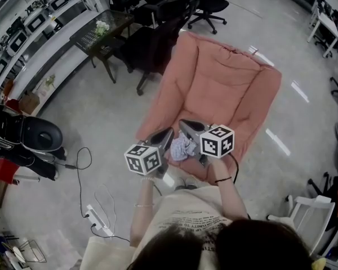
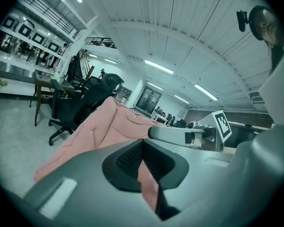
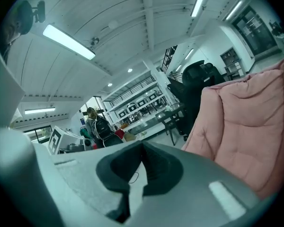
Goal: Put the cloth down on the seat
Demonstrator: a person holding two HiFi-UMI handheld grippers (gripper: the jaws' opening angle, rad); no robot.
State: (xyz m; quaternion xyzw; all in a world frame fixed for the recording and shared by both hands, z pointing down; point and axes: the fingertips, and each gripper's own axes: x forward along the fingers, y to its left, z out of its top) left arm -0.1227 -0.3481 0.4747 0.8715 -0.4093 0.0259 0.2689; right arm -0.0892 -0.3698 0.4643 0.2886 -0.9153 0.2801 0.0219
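A pale crumpled cloth (image 1: 183, 148) lies on the front of the pink padded seat (image 1: 225, 89), seen between the two gripper bodies. My left gripper (image 1: 169, 131) hovers over the seat's front edge with its jaws together and nothing in them; in its own view the left gripper (image 2: 142, 143) points at the pink seat (image 2: 113, 124). Just right of the cloth, my right gripper (image 1: 183, 122) is also shut and empty. In the right gripper view, the right gripper (image 3: 142, 145) has the seat's back (image 3: 246, 122) at its right. Neither gripper view shows the cloth.
Black office chairs (image 1: 158, 35) and a dark table (image 1: 101, 32) stand behind the seat. A black bag (image 1: 14, 136) sits at the left, and a power strip with cables (image 1: 97, 217) is on the floor. A white chair (image 1: 307, 212) is at the right. A person with a backpack (image 3: 97, 124) stands far off.
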